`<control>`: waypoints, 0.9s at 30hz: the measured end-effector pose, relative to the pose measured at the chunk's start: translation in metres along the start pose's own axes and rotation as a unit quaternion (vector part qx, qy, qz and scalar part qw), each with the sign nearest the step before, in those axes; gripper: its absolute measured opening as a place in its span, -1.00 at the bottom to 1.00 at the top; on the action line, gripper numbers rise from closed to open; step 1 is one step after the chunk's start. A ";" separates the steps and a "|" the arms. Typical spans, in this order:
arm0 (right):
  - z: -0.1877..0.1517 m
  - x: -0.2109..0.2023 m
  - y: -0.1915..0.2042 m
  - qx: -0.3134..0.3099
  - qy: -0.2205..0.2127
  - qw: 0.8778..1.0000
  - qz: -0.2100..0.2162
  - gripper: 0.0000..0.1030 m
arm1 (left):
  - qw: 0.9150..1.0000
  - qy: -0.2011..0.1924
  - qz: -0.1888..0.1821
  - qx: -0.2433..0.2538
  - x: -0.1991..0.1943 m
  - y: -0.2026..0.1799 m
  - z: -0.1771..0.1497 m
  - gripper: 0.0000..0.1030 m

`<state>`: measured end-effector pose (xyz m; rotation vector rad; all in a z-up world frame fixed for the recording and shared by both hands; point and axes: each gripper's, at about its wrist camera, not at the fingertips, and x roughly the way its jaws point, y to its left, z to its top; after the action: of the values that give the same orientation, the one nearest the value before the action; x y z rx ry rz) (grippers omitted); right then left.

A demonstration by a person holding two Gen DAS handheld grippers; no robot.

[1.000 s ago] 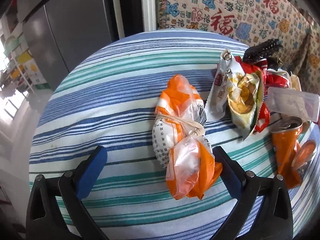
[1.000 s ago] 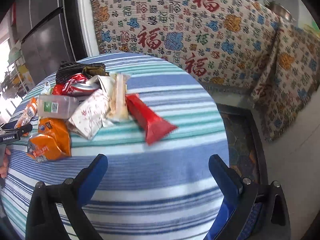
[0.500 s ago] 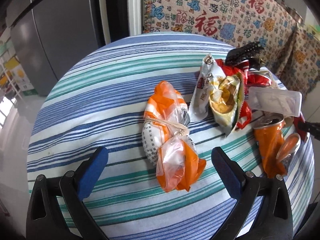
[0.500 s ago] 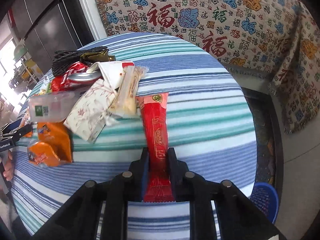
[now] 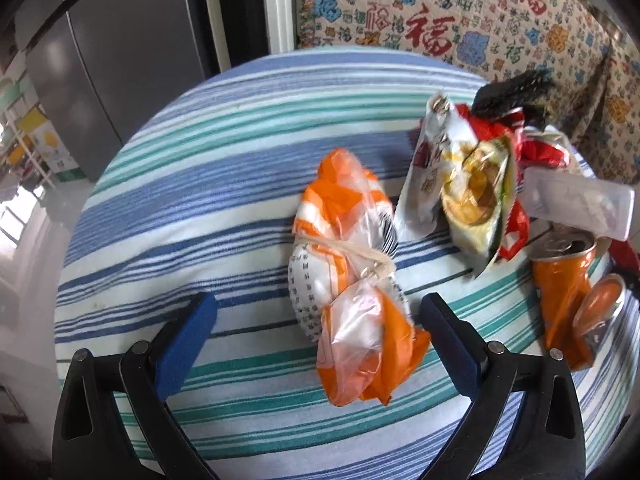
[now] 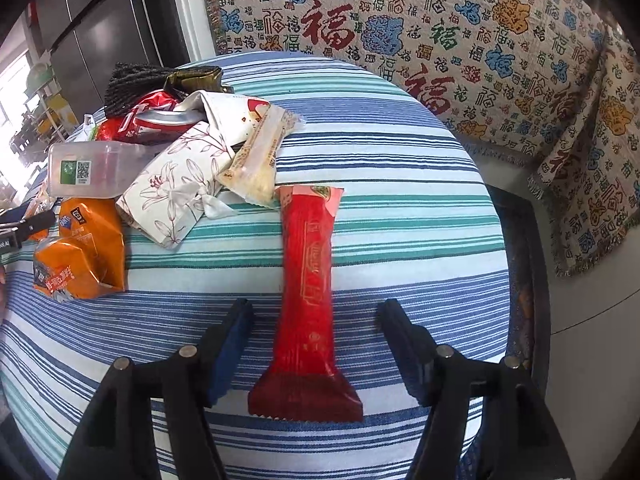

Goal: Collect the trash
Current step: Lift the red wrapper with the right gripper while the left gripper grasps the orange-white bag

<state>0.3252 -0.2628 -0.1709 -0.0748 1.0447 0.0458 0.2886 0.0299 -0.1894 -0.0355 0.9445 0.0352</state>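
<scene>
- In the right wrist view, our right tool stands wide, its blue pads clear on either side of the red wrapper, touching nothing.
- The red wrapper lies flat on the striped bench, lengthwise between the pads, its crimped near end below them and its far end pointing toward the heap.
- Just past its far end we see a beige snack wrapper and a floral packet, the two overlapping.
- Left of those sit a crushed orange bag and a clear box with a green label.
- Farther back in the heap lie a red foil pack and a black mesh piece.
- Behind the bench hangs a patterned cloth.
- In the left wrist view, our left tool is also wide, with the tied orange bag lying between its pads; the right pad sits just beside the bag, and we cannot tell whether it touches.
- To the right of it rests an orange can, crushed and on its side.
- Beyond the bag lie a white pouch and a yellow-green wrapper, overlapping.
- Farthest back, the dark fridge stands left of the bench.
</scene>
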 end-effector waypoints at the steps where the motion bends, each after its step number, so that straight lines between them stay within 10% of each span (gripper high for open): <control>1: 0.002 0.002 -0.002 0.002 -0.007 1.000 -0.002 0.36 | 1.000 -0.002 0.000 0.001 0.001 -0.001 0.000 0.98; 4: 0.007 0.007 -0.006 0.016 -0.033 0.999 -0.015 0.22 | 1.000 -0.014 -0.002 -0.004 0.000 0.000 -0.002 0.76; 6: 0.011 0.004 -0.007 0.024 -0.037 0.999 -0.018 -0.67 | 1.000 -0.027 -0.003 -0.003 -0.006 0.002 0.001 -0.05; 7: 0.012 0.002 -0.009 0.033 -0.038 0.999 -0.015 -0.68 | 1.000 -0.026 -0.006 -0.001 -0.008 0.002 0.001 -0.11; 17: 0.001 -0.038 -0.011 0.050 -0.065 0.996 0.018 -0.71 | 0.994 -0.074 -0.062 -0.044 -0.051 0.026 0.007 -0.13; 27: -0.044 -0.120 -0.059 0.087 -0.104 0.991 0.014 -0.71 | 0.979 -0.121 -0.159 0.043 -0.129 -0.075 0.004 -0.13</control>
<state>0.2316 -0.3252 -0.0864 0.1005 0.8373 -0.0126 0.2200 -0.0463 -0.0814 -0.0991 0.6873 -0.2923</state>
